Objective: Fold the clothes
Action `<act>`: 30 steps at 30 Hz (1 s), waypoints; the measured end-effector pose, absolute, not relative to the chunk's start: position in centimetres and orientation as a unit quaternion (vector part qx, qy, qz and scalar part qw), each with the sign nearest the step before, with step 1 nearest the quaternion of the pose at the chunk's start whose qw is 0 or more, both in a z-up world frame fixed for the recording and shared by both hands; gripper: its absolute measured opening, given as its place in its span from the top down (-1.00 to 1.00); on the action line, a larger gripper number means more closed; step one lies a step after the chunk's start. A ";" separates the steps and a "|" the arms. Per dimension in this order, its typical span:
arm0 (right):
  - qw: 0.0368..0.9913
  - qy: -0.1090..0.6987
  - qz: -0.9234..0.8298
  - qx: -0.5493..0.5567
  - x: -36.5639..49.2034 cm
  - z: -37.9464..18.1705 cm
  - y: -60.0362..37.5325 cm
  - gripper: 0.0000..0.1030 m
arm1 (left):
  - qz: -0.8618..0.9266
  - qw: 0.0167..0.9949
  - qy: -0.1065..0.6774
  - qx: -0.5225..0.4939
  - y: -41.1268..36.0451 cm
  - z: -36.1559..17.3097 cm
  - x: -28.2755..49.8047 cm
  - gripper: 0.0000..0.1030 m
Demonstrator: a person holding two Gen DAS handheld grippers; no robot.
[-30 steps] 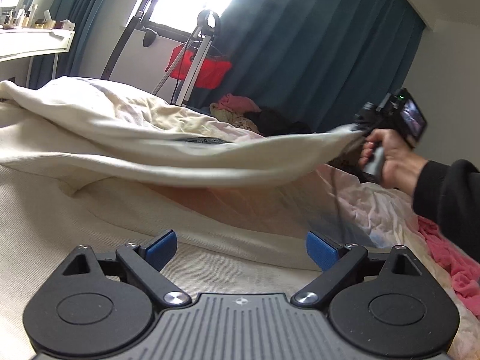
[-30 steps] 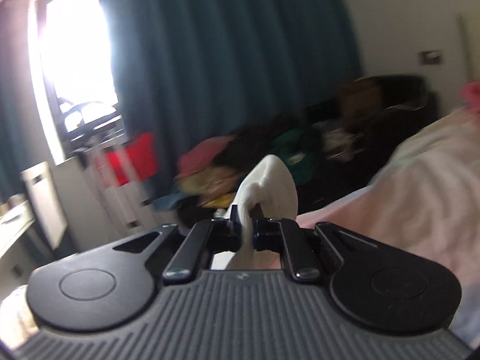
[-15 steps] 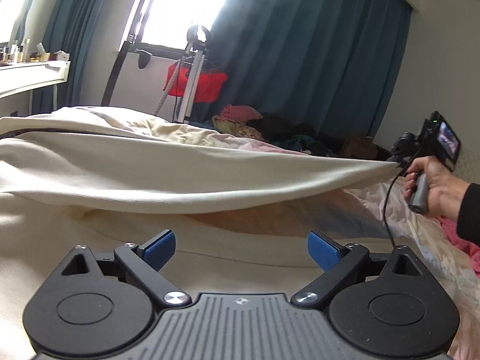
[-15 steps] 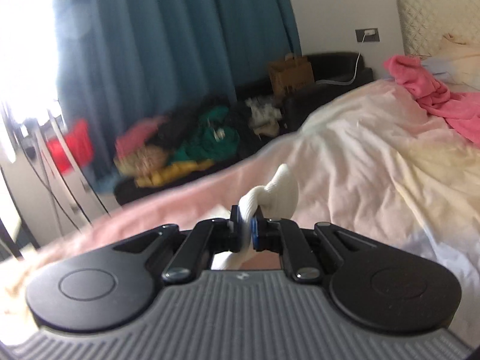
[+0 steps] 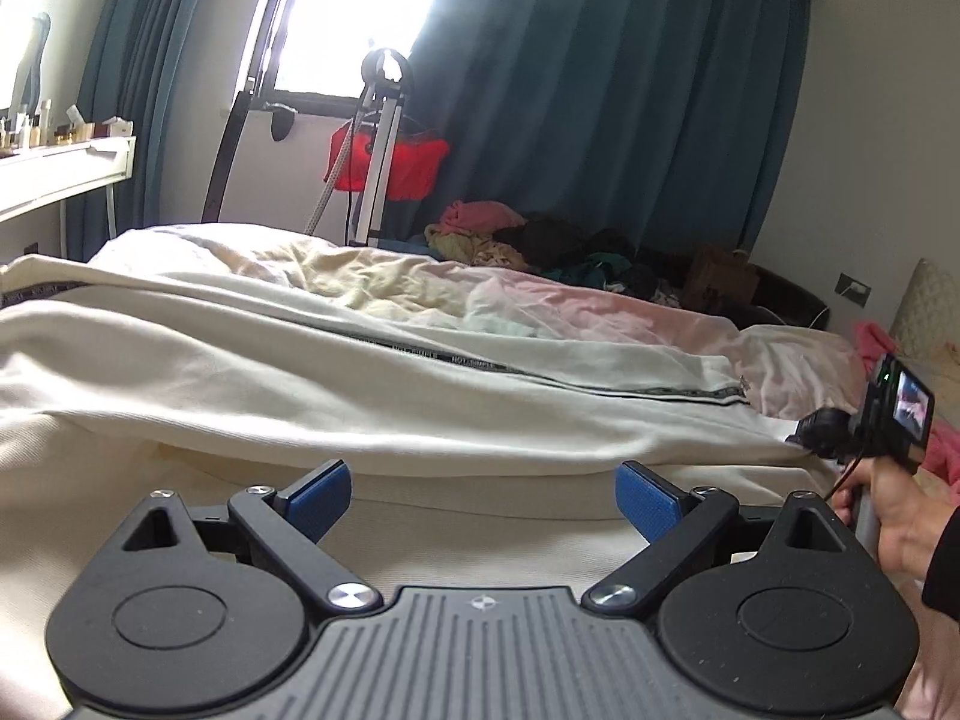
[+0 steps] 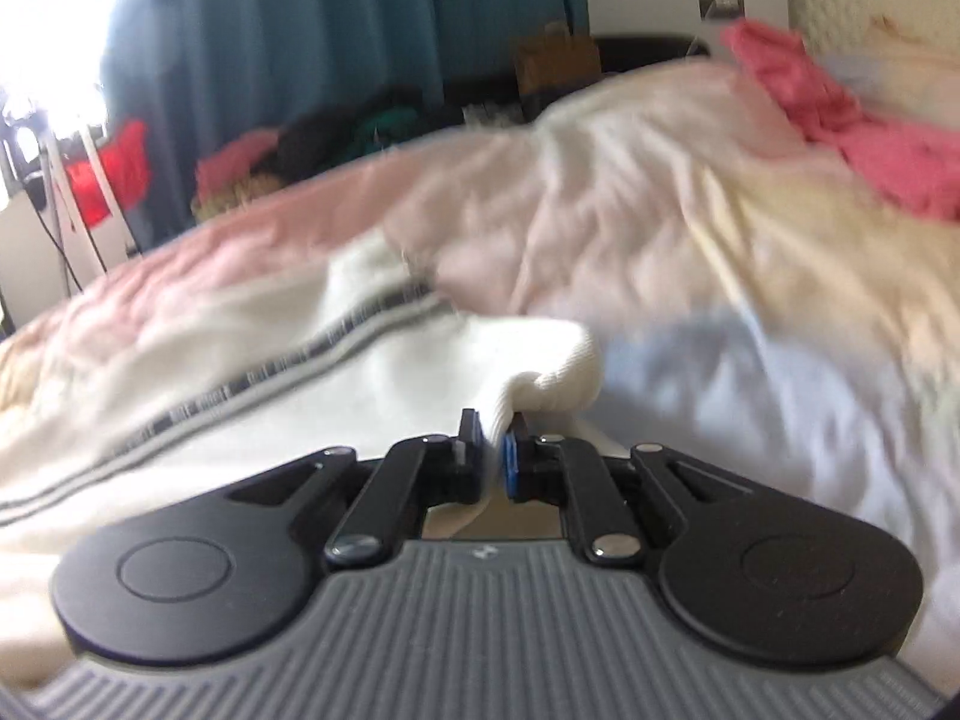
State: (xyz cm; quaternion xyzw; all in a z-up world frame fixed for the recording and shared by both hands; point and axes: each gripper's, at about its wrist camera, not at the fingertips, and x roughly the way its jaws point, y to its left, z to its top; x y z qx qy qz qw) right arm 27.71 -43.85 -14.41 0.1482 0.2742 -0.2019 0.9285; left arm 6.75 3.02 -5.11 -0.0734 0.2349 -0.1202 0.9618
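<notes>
Right gripper (image 6: pixel 493 444) sits low over the bed, fingers pinched tight on a bunched edge of the cream garment (image 6: pixel 252 384); cloth puffs up just past the blue pads (image 6: pixel 511 457). From the left wrist view the same gripper (image 5: pixel 807 441) shows at far right, held by the person's right hand (image 5: pixel 888 516) w/ black sleeve, cam unit on top, cable hanging under it. It's level w/ the garment's end, right at the mattress surface.

Left gripper (image 5: pixel 483 495) is near horizontal, low over the garment (image 5: pixel 300 396), jaws spread wide, nothing btwn the blue pads (image 5: pixel 318 492). Cloth lies just below and ahead of the fingertips; contact can't be told.

Garment is stretched long across the bed, left to right, w/ a dark printed tape stripe (image 5: pixel 474 363) running along it. It lies on a pale pink-and-cream duvet (image 5: pixel 540 300).

Around: teal curtains (image 5: pixel 600 90), bright window (image 5: pixel 354 6), metal stand w/ red item (image 5: pixel 387 168), clothes heap (image 5: pixel 528 240) beyond the bed, pink cloth (image 6: pixel 870 138) near the headboard, white shelf (image 5: pixel 60 168) at left. Right wrist view is motion-blurred.
</notes>
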 end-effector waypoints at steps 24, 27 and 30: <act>0.972 0.223 0.022 0.072 6.3 -1.4 -28.9 -0.65 | -0.069 0.980 0.187 -0.026 2.9 -0.4 -4.6 -0.89; 0.972 0.221 0.040 0.067 4.1 -1.8 -27.6 -0.65 | -0.048 0.982 0.182 -0.025 3.3 -0.7 -6.3 -0.89; 0.973 0.216 0.042 0.071 3.0 -1.9 -27.4 -0.65 | -0.023 0.983 0.180 -0.025 4.1 -0.8 -7.8 -0.90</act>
